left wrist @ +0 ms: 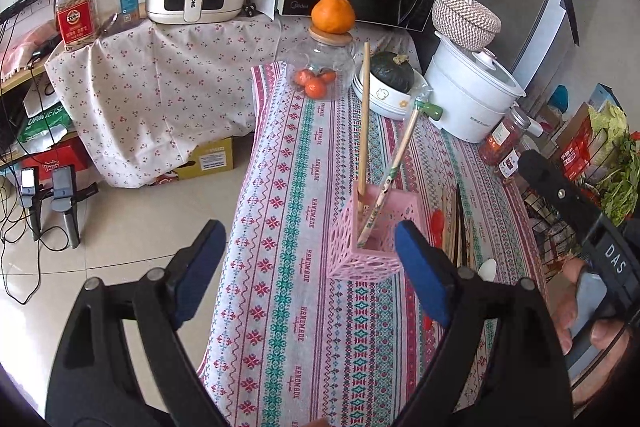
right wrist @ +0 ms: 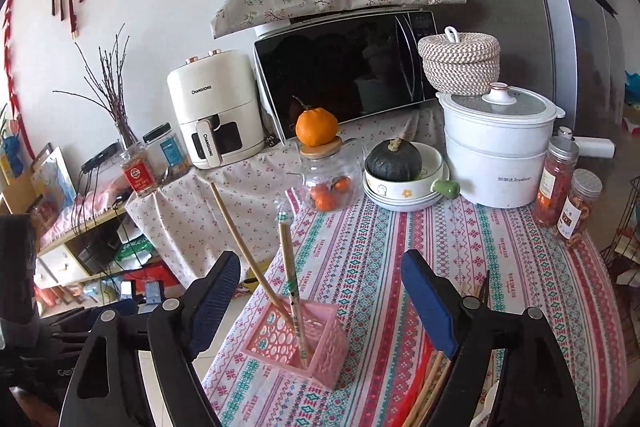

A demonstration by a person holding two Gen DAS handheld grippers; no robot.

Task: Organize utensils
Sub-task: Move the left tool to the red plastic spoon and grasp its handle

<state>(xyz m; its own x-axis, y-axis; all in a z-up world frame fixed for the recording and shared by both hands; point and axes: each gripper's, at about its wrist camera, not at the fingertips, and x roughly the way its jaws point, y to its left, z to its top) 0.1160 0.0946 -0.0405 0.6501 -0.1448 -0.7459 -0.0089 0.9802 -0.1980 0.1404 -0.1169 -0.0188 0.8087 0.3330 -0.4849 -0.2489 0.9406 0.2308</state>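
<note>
A pink perforated holder [left wrist: 372, 243] [right wrist: 298, 341] stands on the patterned tablecloth [left wrist: 304, 307]. In it lean a plain wooden chopstick [left wrist: 365, 115] [right wrist: 240, 239] and a wrapped pair with green print [left wrist: 394, 167] [right wrist: 292, 283]. Right of the holder lie loose chopsticks [left wrist: 458, 227] [right wrist: 430, 387], a red spoon [left wrist: 438, 223] and a white spoon [left wrist: 489, 269]. My left gripper [left wrist: 308, 231] is open just before and left of the holder, with nothing held. My right gripper [right wrist: 322, 259] is open above the holder with nothing between its pads. A hand [left wrist: 570, 311] holds that tool at the right edge.
Behind the holder stand a glass jar of tangerines [left wrist: 320, 75] with an orange on its lid, a bowl with a dark squash [left wrist: 390, 83], a white pot [left wrist: 472, 95], spice jars [right wrist: 560, 187] and a microwave [right wrist: 344, 71]. The table's left edge [left wrist: 240, 187] drops to the floor.
</note>
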